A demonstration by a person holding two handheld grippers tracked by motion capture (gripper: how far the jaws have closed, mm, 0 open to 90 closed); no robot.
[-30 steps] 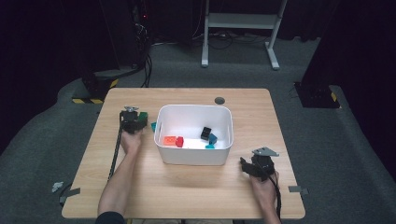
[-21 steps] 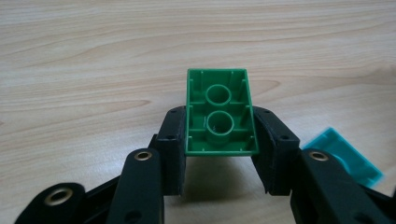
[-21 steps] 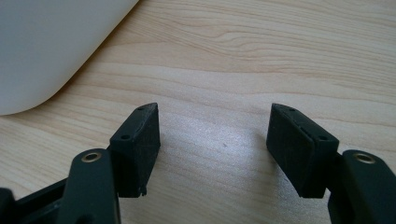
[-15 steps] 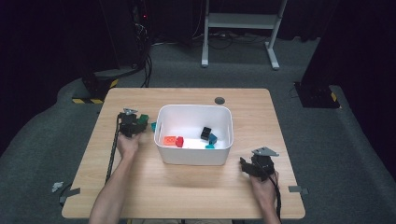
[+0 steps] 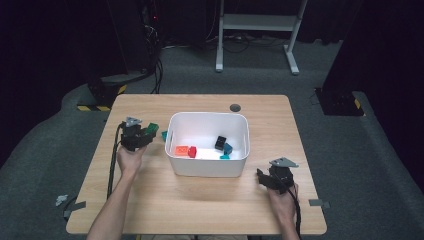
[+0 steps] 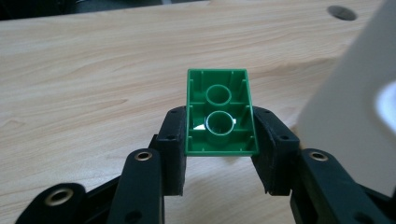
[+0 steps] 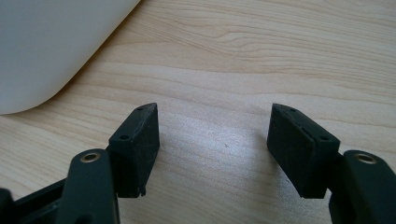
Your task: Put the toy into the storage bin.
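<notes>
The tabletop [image 6: 93, 84] is pale wood-grain laminate, smooth with a soft sheen. The green brick [image 6: 219, 114] is glossy moulded plastic, its hollow underside catching light. The left tool [image 6: 219, 154] has matt black plastic pads [image 6: 175, 149], finely textured, with brass-looking rivets at 7 o'clock. The right tool [image 7: 212, 149] looks the same matt black. The bin [image 5: 207, 167] is smooth white plastic, semi-matt. The floor [image 5: 370, 150] is rough grey carpet.

Wooden table [image 5: 200, 200]: white bin [image 5: 208, 167] beyond the right gripper's fingertips; teal block [image 5: 164, 135] beside the bin's left wall.
</notes>
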